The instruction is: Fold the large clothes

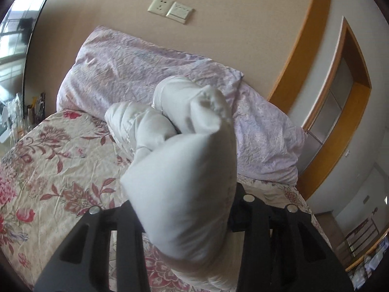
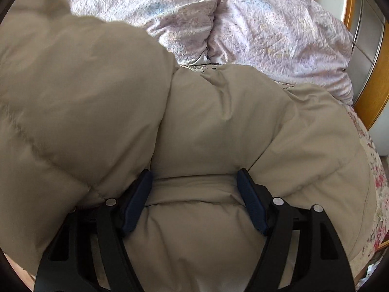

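Floral bedspread [image 1: 48, 170], lilac duvet [image 1: 126, 73] vs beige wall [image 1: 218, 36] w/ socket [image 1: 159, 4].

Lilac crumpled quilt [image 1: 136, 73] against beige wall [image 1: 102, 7], floral bedspread [image 1: 48, 160] below

The puffy jacket [image 2: 206, 126] fills nearly all the room ahead of the right gripper [image 2: 194, 202]; the lilac pillows [image 2: 267, 29] block the far side against the wall [image 1: 109, 7]. Open floral bedspread [image 1: 48, 165] lies left of the lifted white fold [image 1: 184, 182]
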`<state>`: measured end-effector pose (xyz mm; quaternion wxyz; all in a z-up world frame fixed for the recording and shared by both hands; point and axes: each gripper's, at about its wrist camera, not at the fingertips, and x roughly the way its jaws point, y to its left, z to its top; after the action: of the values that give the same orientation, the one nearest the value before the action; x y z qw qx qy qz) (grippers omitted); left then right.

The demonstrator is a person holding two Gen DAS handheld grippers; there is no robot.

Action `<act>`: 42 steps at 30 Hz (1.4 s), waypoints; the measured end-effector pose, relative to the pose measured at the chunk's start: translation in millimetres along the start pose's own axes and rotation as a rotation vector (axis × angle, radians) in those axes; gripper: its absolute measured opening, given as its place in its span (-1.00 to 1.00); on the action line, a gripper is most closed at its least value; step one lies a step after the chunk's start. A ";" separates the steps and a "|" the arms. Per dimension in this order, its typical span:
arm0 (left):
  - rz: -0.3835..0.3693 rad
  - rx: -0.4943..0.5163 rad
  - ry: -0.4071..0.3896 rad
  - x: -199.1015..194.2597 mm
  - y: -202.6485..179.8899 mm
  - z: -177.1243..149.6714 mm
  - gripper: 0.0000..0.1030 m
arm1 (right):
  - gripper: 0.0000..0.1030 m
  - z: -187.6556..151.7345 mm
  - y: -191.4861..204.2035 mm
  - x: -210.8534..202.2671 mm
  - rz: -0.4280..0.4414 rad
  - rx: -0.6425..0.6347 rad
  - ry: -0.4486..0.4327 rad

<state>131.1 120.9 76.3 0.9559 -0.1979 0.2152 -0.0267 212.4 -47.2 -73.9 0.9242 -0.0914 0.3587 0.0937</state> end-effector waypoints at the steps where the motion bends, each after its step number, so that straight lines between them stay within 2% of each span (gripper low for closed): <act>1: -0.007 0.024 -0.001 0.7 -9.0 -0.4 -0.24 | 0.46 -1.6 0.4 1.7 -0.001 -0.003 -0.004; 9: -0.085 0.162 -0.001 3.2 -74.2 -7.1 -0.15 | 0.46 -11.6 -14.6 3.7 0.077 -0.009 -0.052; 17: -0.159 0.182 0.015 18.6 -117.8 -19.6 -0.06 | 0.48 -35.4 -54.5 -29.8 0.150 -0.009 -0.133; 19: -0.177 0.190 0.024 22.0 -128.3 -24.7 -0.05 | 0.60 -45.0 -67.1 -40.4 0.143 -0.003 -0.157; 21: -0.197 0.197 0.036 25.3 -138.4 -31.4 -0.03 | 0.61 -55.6 -81.9 -50.8 0.144 0.008 -0.182; 24: -0.222 0.214 0.063 34.5 -154.2 -42.7 -0.01 | 0.61 -68.7 -101.9 -61.3 0.093 0.018 -0.203; 30: -0.257 0.226 0.116 50.9 -178.8 -62.4 0.02 | 0.61 -86.9 -146.1 -71.6 0.051 0.105 -0.206; 34: -0.268 0.234 0.148 63.8 -191.9 -75.6 0.02 | 0.61 -95.2 -158.1 -75.2 0.027 0.121 -0.206; 42: -0.264 0.288 0.191 81.0 -219.7 -100.9 0.02 | 0.61 -105.2 -184.0 -68.0 0.042 0.164 -0.184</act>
<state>169.4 -129.4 45.8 0.9377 -0.0825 0.2711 -0.2010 139.1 -257.0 -85.3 0.9555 0.0008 0.2804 0.0913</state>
